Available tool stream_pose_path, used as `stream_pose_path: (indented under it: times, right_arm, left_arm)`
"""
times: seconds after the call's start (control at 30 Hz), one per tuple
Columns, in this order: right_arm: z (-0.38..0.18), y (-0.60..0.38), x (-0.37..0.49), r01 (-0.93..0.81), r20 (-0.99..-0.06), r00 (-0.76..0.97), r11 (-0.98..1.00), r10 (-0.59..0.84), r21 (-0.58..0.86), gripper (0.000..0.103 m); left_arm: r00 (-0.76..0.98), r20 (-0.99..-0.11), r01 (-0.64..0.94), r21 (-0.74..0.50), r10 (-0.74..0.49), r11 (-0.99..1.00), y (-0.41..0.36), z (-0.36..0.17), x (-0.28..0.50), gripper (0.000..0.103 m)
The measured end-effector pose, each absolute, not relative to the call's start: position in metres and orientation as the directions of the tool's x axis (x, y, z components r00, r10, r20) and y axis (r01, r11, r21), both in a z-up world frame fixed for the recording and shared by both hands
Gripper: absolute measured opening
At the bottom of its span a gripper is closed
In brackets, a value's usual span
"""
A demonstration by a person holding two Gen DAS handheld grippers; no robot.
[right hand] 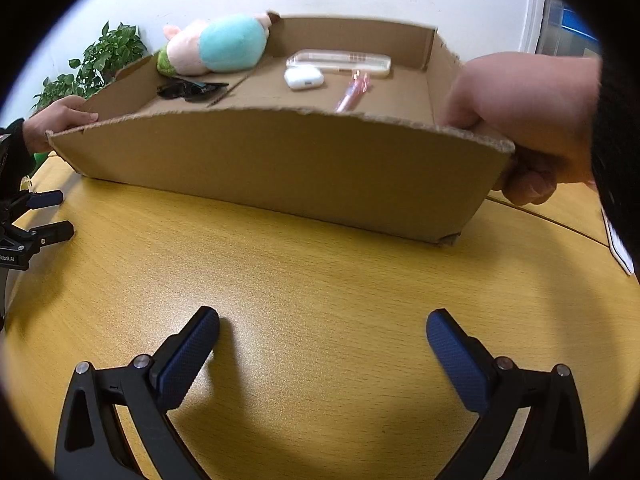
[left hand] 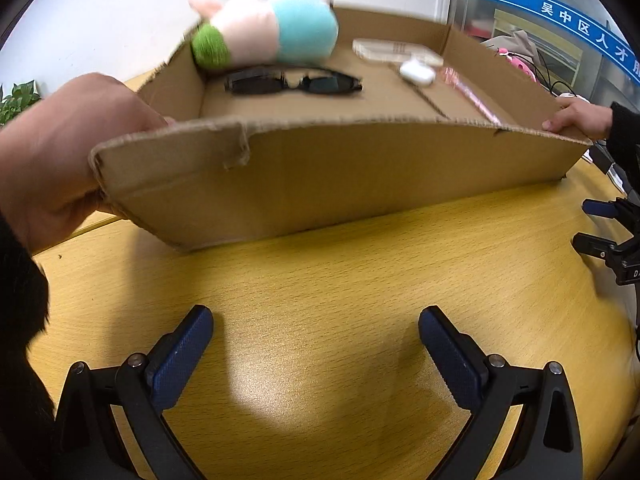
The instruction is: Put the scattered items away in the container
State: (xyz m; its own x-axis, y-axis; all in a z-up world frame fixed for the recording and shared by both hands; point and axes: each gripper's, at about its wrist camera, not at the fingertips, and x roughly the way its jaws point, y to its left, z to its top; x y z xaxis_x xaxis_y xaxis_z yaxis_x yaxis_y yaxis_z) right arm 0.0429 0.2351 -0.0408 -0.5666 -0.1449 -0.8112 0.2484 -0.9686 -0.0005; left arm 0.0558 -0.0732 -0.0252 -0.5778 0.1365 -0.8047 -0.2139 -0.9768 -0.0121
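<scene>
A shallow cardboard box [left hand: 320, 176] [right hand: 280, 164] is tilted up on the yellow table, held at both ends by bare hands [left hand: 60, 152] [right hand: 528, 120]. Inside lie a plush pig [left hand: 264, 30] [right hand: 218, 44], black sunglasses [left hand: 292, 82] [right hand: 188, 90], a white earbud case [left hand: 418, 72] [right hand: 303, 78], a clear case [left hand: 394, 50] [right hand: 340, 61] and a pink pen [left hand: 468, 92] [right hand: 354, 90]. My left gripper [left hand: 316, 324] is open and empty over bare table, in front of the box. My right gripper [right hand: 322, 328] is open and empty likewise.
The right gripper shows at the right edge of the left wrist view [left hand: 608, 236]; the left one shows at the left edge of the right wrist view [right hand: 36, 220]. A green plant [right hand: 96, 68] stands behind the box. A glass partition [left hand: 560, 20] is at the far right.
</scene>
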Motion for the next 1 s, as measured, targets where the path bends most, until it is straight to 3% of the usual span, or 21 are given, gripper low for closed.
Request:
stream_pose_path:
  times: [1.0]
  right_arm:
    - [-0.0411, 0.2333, 0.0412, 0.247, -0.812, -0.566, -0.969, -0.143, -0.001, 0.103]
  left_arm:
    - [-0.577, -0.805, -0.212, -0.012, 0.135, -0.977, -0.0733, -0.0222, 0.0577, 0.103]
